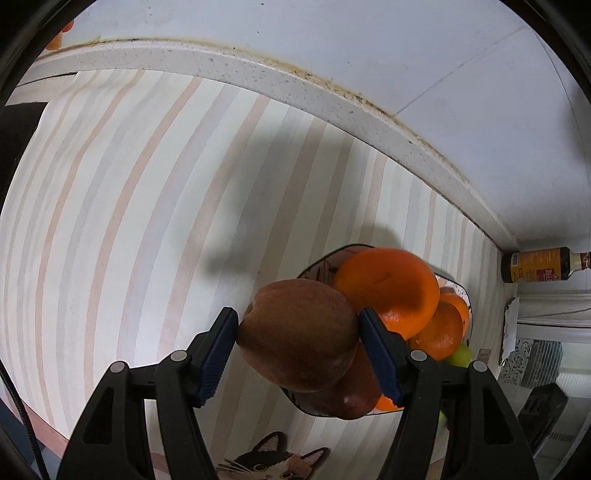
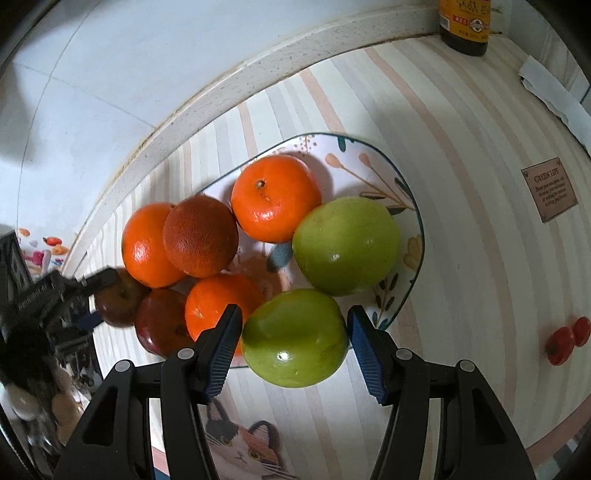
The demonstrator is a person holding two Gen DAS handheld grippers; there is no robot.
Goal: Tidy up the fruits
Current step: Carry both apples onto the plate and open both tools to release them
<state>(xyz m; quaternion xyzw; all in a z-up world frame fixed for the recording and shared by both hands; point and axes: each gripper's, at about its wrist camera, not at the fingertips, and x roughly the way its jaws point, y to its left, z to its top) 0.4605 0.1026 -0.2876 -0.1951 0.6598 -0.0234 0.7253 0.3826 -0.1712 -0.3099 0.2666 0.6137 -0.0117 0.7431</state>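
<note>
Nearly done, judging by the load: flower-patterned ceramic plate [image 2: 421,236] already carrying four round oranges [image 2: 275,197], one large green apple [image 2: 347,245] at its right and one glossy red apple [image 2: 162,321] at its near left edge. Left gripper [image 1: 297,325] clamped on a dull red-brown apple [image 1: 299,336], held just beside the plate's left rim, above the red apple. Right gripper [image 2: 293,325] closed around a second green apple [image 2: 295,336], hanging over the plate's near rim. Left to do, seemingly: setting both held apples down among the rest, then fetching the two small red tomatoes [image 2: 561,345] lying well apart on the right of the striped tablecloth [image 2: 461,184]. Off the plate at the far edge, only a dark sauce bottle [image 2: 463,26].
</note>
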